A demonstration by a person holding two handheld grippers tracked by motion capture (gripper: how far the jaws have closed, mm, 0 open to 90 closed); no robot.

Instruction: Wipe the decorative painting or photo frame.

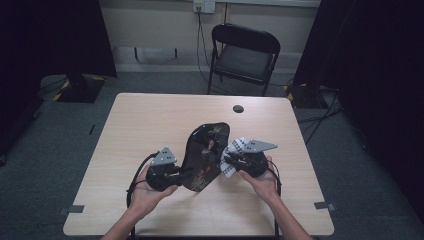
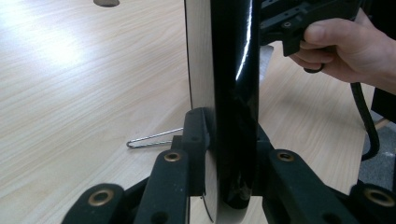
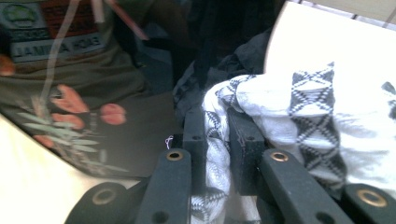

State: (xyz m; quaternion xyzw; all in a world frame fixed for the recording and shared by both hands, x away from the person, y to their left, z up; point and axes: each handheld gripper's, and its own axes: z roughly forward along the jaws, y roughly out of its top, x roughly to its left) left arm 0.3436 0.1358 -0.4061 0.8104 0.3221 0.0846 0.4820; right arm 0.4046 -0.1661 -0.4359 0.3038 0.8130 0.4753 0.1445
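Black lacquered tray (image 1: 204, 155) stands tilted on edge near the worktop's (image 1: 150, 120) front edge, clamped by the left claw (image 1: 176, 174) so the right claw (image 1: 229, 161), gripping a patterned cloth (image 1: 235, 150), can wipe its face.

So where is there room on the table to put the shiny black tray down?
The table's whole far half, up to the dark round hole, is bare, and so is the left side. The near middle is crowded: both grippers, the tray and the patterned cloth.
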